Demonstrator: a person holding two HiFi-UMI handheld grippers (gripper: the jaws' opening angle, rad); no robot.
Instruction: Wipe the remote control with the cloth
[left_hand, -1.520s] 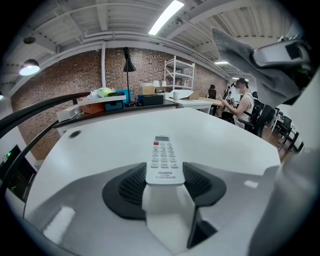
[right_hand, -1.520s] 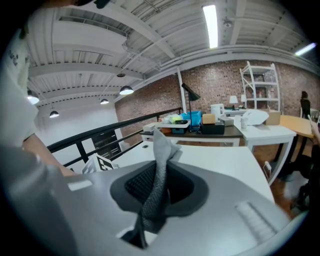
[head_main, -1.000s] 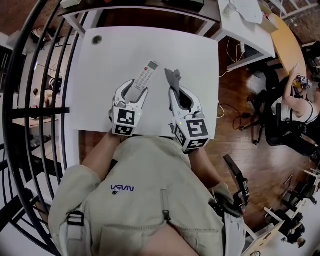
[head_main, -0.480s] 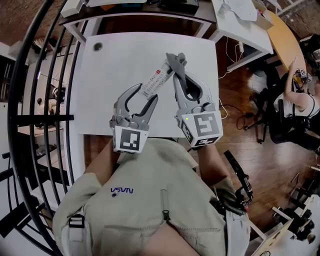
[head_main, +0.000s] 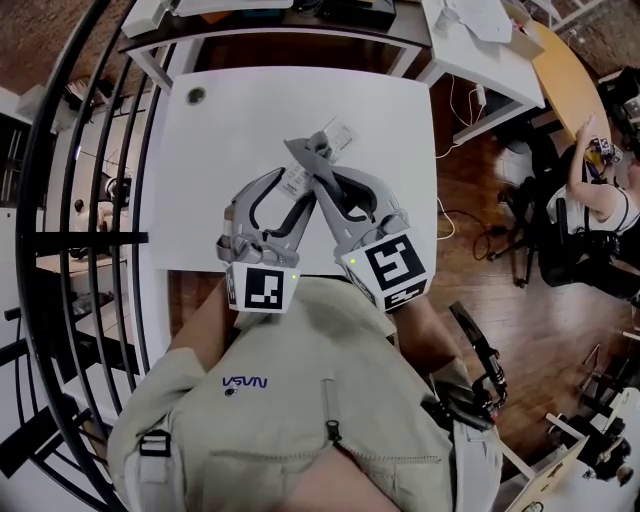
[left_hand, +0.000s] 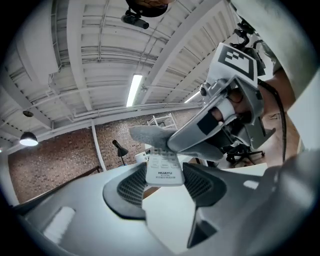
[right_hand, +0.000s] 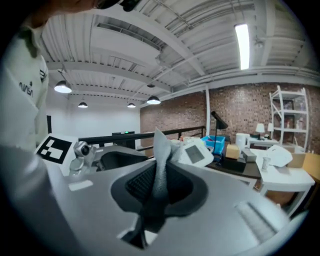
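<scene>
Both grippers are raised above the white table (head_main: 230, 120). My left gripper (head_main: 293, 186) is shut on the near end of the white remote control (head_main: 337, 134), which points away and to the right. In the left gripper view the remote (left_hand: 164, 169) lies between the pads with its label end nearest. My right gripper (head_main: 311, 166) is shut on the grey cloth (head_main: 304, 152) and crosses over the remote, with the cloth pressed on the remote's middle. The right gripper view shows the cloth (right_hand: 161, 165) standing up between the pads, with the remote (right_hand: 196, 152) right behind it.
A small dark round spot (head_main: 195, 96) marks the table's far left corner. A black railing (head_main: 70, 200) runs along the left. Another desk (head_main: 480, 30) stands beyond the table at the right, and a person (head_main: 590, 210) sits on the wooden floor side.
Both grippers have lifted off the table. The right gripper swung left with the cloth, from beside the remote to its far end, then onto its middle.
</scene>
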